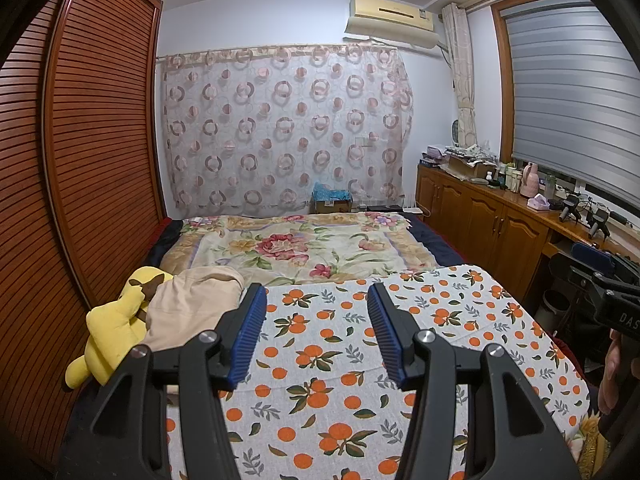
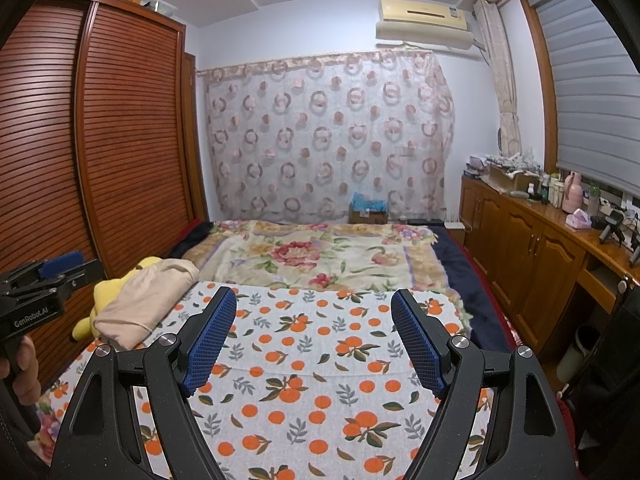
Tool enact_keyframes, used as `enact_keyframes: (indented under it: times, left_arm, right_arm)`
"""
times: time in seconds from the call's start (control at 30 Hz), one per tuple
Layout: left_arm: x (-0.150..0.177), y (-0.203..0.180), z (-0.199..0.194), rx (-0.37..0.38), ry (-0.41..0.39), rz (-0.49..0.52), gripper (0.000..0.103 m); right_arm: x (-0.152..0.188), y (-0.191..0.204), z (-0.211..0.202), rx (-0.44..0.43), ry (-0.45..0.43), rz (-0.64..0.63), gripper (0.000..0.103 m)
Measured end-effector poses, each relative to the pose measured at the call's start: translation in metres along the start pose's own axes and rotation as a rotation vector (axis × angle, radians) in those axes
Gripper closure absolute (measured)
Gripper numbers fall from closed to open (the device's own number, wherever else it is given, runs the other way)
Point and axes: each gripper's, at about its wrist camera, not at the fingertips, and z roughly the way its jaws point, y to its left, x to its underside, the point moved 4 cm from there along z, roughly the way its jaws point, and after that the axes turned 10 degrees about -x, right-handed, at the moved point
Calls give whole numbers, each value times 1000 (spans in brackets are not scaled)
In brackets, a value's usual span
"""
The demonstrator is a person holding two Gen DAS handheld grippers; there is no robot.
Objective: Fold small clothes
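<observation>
Left claw (image 1: 316, 296) open, jaws apart about halfway, nothing between the blue pads (image 1: 250, 332), touching nothing. It hangs above the orange-print sheet (image 1: 320, 360), pointing slightly down toward the far wall. Right claw (image 2: 314, 304) open wider, also empty, blue pads (image 2: 210, 344) clear of the sheet. Each claw shows at the edge of the other's view, with a hand (image 2: 18, 368) on the handle of the left one.

Beige garment (image 1: 188, 304) lies bunched at the left edge of the sheet, beside the left claw's left finger but not touched by either claw. It rests partly over a yellow plush toy (image 1: 112, 328), which sits against the slatted wooden wardrobe (image 1: 80, 160).

Beyond the sheet, a floral blanket (image 1: 304, 248) covers the far half of the bed. A curtain with ring pattern (image 1: 284, 128) hangs on the back wall, air conditioner (image 1: 390, 14) above it. A wooden cabinet (image 1: 480, 216) with bottles and clutter runs along the right, under a window blind (image 1: 572, 92).
</observation>
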Motion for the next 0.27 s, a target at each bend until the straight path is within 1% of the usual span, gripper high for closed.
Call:
enact_keyframes:
  times: [0.27]
  left_arm:
    - [0, -1, -1, 0, -2, 0, 51]
  right_arm:
    - [1, 0, 0, 1, -2, 0, 21]
